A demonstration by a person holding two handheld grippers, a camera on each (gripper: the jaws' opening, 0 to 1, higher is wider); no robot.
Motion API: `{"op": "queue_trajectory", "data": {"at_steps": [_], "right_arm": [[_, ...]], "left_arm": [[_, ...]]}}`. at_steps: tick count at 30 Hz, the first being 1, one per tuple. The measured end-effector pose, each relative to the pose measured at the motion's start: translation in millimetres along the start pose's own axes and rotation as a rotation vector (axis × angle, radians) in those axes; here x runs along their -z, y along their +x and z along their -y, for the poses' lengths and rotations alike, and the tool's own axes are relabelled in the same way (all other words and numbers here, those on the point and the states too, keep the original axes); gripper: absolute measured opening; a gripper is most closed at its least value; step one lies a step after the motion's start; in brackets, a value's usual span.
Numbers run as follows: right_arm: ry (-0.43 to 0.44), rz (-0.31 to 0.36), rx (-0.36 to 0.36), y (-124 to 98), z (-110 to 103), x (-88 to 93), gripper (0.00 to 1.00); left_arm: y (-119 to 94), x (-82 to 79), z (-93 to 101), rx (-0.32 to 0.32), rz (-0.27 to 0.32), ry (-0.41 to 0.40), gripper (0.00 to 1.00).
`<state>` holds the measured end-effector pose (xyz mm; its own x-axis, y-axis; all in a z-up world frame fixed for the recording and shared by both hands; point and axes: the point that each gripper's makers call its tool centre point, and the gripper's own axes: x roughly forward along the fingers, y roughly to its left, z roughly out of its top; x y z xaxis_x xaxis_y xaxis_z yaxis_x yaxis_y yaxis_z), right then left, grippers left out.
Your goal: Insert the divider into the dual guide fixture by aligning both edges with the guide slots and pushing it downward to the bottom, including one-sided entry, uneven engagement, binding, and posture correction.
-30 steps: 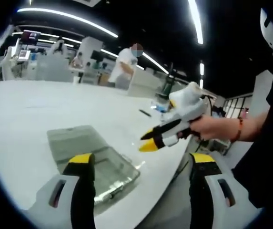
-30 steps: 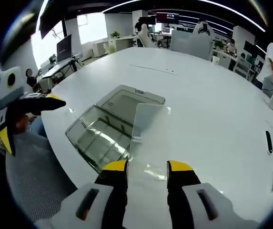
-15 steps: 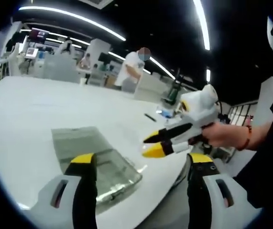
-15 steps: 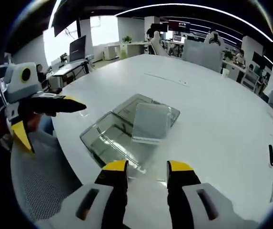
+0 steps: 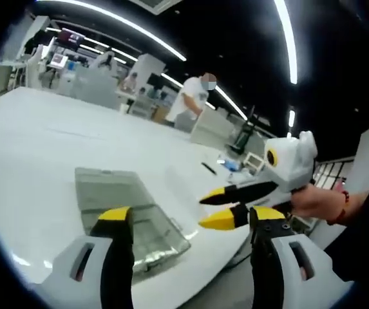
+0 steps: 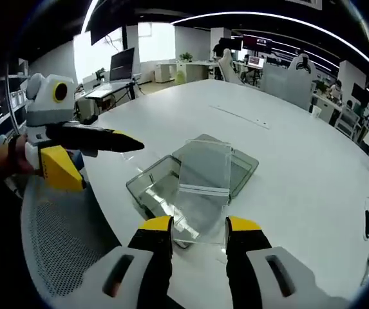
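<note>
**Divider held above the fixture, not yet in the slots**

Left gripper view: left gripper (image 5: 187,238) spread and empty; fixture (image 5: 129,215) lies ahead near the table (image 5: 36,141) edge.

Right gripper view: right gripper (image 6: 199,226) clamps the divider (image 6: 203,170) (clear plate, upright), fixture (image 6: 171,190) just beyond and below; room all round.

A broad white counter (image 6: 287,161) runs back into an open office lit by long ceiling light strips (image 5: 286,38). A dark pen-like object (image 6: 367,224) lies near its right edge. A grey mesh chair (image 6: 62,244) sits just beside the near edge. Farther off stand a monitor (image 6: 121,64) on a desk, white chairs (image 6: 300,64), and a person in a white shirt (image 5: 194,103).
</note>
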<state>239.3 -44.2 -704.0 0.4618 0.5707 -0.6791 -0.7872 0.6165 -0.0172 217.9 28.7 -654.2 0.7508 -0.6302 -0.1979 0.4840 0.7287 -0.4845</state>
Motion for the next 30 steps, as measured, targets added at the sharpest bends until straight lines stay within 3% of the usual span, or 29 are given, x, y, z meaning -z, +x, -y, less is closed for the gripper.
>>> {"op": "queue_trajectory", "data": {"at_steps": [7,10,16,21,30], "right_arm": [[-0.024,0.03,-0.02,-4,-13,-9.5,0.28],[-0.031,0.04,-0.026,-5,-18,-11.8,0.28],[-0.027,0.057,-0.038,-7,-28,-13.3,0.28],[-0.034,0.066,-0.047,-9,-35,-14.9,0.28],[-0.044,0.094,-0.058,-14,-43,-20.9,0.28]], "left_arm": [[2,-2.6,-0.8,-0.018,0.02,-0.018,0.64],[4,-1.0,0.4,-0.01,0.008,-0.062,0.6],[3,-8.8,1.4,-0.01,0.047,-0.081,0.56],[1,-15.7,2.0,-0.004,0.086,-0.094,0.45],[2,-14.9,1.9,-0.011,0.089,-0.124,0.41]]}}
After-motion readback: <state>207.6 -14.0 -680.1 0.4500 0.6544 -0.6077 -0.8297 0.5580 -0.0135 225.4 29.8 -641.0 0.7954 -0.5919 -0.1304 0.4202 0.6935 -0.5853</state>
